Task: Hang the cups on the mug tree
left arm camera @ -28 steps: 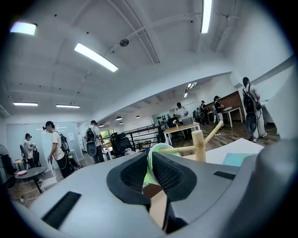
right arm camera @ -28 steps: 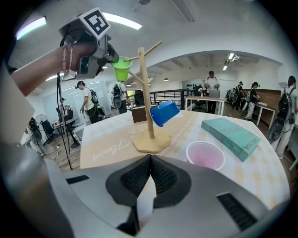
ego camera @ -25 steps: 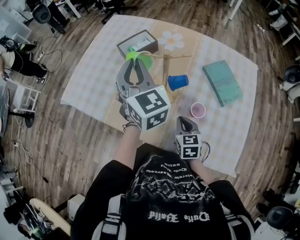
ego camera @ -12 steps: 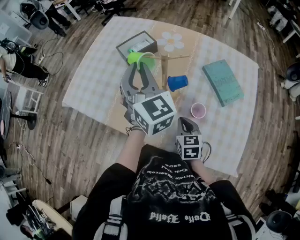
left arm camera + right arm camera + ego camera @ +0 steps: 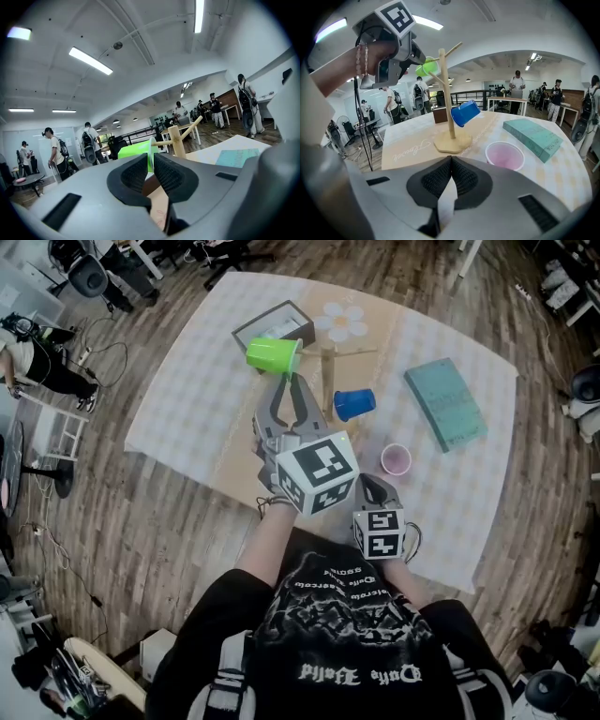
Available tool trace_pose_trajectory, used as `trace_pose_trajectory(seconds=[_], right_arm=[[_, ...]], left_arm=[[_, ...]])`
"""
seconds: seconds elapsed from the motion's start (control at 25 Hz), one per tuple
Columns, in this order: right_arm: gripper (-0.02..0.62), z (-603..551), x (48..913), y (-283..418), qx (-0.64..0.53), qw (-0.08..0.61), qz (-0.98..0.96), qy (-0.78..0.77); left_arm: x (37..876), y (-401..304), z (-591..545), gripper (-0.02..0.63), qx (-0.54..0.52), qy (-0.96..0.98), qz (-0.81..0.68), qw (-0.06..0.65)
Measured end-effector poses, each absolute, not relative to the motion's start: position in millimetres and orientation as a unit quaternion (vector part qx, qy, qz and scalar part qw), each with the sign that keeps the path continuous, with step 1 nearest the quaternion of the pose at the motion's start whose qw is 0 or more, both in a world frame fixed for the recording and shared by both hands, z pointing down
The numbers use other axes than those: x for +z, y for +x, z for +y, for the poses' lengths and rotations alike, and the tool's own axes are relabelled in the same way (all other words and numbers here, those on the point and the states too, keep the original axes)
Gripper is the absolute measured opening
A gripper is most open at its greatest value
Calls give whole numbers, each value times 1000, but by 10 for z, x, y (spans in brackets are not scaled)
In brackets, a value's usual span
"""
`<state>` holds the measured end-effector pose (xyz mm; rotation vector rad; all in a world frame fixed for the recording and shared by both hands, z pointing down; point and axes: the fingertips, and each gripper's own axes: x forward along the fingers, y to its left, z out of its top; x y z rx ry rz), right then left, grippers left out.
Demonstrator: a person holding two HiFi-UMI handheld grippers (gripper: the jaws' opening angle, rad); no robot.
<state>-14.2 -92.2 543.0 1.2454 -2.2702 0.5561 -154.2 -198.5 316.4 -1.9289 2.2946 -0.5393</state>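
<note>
My left gripper (image 5: 291, 379) is shut on the rim of a lime green cup (image 5: 272, 354), held in the air on its side just left of the wooden mug tree (image 5: 329, 367). In the left gripper view the pads pinch the green cup's (image 5: 132, 153) rim, with the tree (image 5: 176, 139) just beyond. A blue cup (image 5: 355, 404) hangs on a right-hand peg. On the table near my right gripper (image 5: 369, 484) a pink cup (image 5: 396, 460) stands upright. The right gripper (image 5: 451, 163) is shut and empty, facing the tree (image 5: 446, 89), the blue cup (image 5: 464, 112) and the pink cup (image 5: 505, 155).
A teal book (image 5: 446, 405) lies at the right of the checked tablecloth (image 5: 187, 413). A dark open box (image 5: 274, 324) and a flower-shaped coaster (image 5: 342, 322) sit at the far side. Several people, chairs and tables fill the room around.
My left gripper has shifted right, closer to the tree, carrying the green cup, which now shows more fully beside the tree's top. The right gripper has stayed put.
</note>
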Motion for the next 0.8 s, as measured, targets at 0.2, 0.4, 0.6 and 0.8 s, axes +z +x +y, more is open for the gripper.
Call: trace_pose_trajectory(seconds=[0.2, 0.4, 0.6, 0.8], right_arm=[[9, -931, 5401, -88, 203, 243, -830, 458], [9, -941, 5402, -38, 203, 243, -830, 459], [9, -955, 5430, -35, 204, 240, -832, 456], [9, -942, 5438, -50, 207, 235, -836, 451]], left_arm=[[3170, -1515, -2015, 42, -171, -638, 750, 41], [3196, -1412, -2026, 32, -173, -655, 735, 36], [3263, -1285, -2032, 32, -181, -670, 719, 36], [3290, -1209, -2026, 32, -181, -680, 710, 37]])
